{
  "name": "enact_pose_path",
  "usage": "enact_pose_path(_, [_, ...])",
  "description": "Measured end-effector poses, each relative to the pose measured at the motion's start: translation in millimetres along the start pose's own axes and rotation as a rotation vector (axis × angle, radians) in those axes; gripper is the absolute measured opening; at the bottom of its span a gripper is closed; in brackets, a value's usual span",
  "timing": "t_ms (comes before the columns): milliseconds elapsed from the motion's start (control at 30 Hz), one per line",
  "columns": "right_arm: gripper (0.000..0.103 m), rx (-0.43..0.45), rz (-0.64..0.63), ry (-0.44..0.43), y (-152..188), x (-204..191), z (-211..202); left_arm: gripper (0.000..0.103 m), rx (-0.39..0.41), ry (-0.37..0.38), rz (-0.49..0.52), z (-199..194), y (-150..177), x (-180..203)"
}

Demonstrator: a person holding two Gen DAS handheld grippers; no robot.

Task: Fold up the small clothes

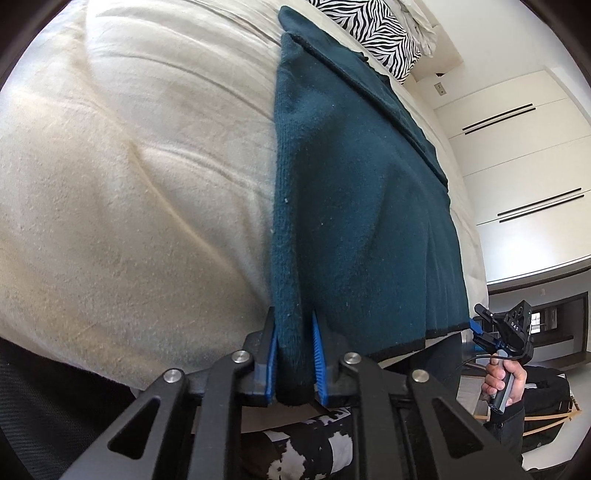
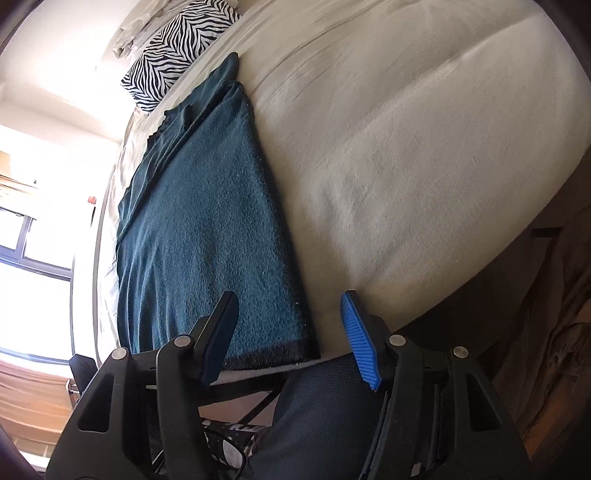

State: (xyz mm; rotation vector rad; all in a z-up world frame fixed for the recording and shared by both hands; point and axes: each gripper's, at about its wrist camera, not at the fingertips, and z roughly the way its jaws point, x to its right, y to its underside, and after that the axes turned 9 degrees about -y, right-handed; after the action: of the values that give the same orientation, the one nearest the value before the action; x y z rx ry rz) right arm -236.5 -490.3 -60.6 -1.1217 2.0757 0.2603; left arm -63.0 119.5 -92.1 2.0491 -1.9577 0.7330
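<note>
Left gripper pinched the teal garment's near corner; it ran lengthwise toward the zebra pillow. Right gripper gaped wide, empty.

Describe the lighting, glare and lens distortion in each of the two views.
Left wrist view: even daylight, no strong glare; the fisheye bulges the cream bed cover and bends the cabinet lines; the teal garment between the left gripper fingers looks sharp. Right wrist view: the window is blown out white, washing out the left edge; the right gripper foreground sits in shade.
</note>
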Motion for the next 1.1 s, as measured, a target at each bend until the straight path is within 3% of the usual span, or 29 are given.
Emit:
enact_pose_path(233, [0.035, -0.036, 0.026, -0.014, -2.7, 5.5, 3.0, 0.019, -0.005, -0.008, 0.025, 2.6, -2.9, 5.1])
enact_pose_path(333, [0.034, -0.052, 0.018, -0.020, -2.3, 3.3, 5.4, 0.018, -0.006, -0.013, 0.033, 2.4, -2.6, 7.6])
enact_pose_path(433, [0.029, -0.071, 0.000, -0.013, -0.6, -0.4, 7.8, 0.009, -0.011, -0.026, 0.050, 4.1, -0.9, 11.7])
enact_pose_path(500, [0.014, -0.085, -0.010, -0.006, 0.5, -2.1, 9.5, 0.007, -0.010, -0.029, 0.058, 3.9, 0.3, 12.5])
enact_pose_path(667, [0.007, -0.072, -0.043, 0.014, 4.0, -7.8, 8.2, 0.006, 0.014, -0.017, 0.051, -2.0, 1.5, 12.8])
enact_pose_path(833, [0.006, -0.020, -0.043, -0.046, 4.3, -14.3, -9.5, 0.006, 0.057, 0.101, -0.010, -22.8, -3.9, 5.8])
enact_pose_path(1100, [0.006, 0.091, -0.020, -0.248, -9.4, -31.1, -40.6, 0.006, 0.197, 0.337, -0.133, -65.5, -19.2, -8.1])
